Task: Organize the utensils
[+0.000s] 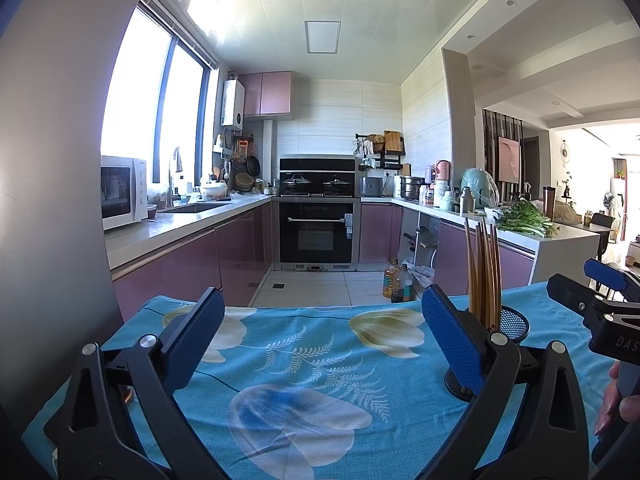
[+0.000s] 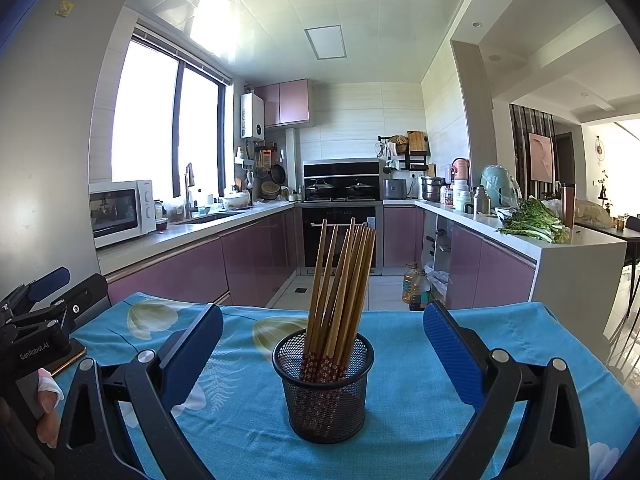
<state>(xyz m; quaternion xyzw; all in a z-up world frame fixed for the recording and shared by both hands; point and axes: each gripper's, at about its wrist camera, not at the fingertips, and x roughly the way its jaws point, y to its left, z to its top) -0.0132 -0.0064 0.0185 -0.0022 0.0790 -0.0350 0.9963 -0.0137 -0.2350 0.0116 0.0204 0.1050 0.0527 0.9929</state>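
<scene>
A black mesh cup (image 2: 326, 392) stands upright on the blue flowered tablecloth (image 2: 404, 344), with several wooden chopsticks (image 2: 342, 280) leaning in it. My right gripper (image 2: 323, 342) is open and empty, and the cup sits between its fingers, a little ahead of them. In the left wrist view the cup (image 1: 512, 322) and chopsticks (image 1: 484, 268) show behind the right finger. My left gripper (image 1: 323, 320) is open and empty over bare cloth, to the left of the cup. The right gripper (image 1: 600, 292) shows at the right edge there. The left gripper (image 2: 44, 304) shows at the right wrist view's left edge.
The tablecloth (image 1: 304, 360) ends at a far edge, with kitchen floor beyond. Oil bottles (image 2: 416, 286) stand on the floor. A counter with greens (image 2: 536, 222) runs along the right, and a microwave (image 2: 120, 212) sits on the left counter.
</scene>
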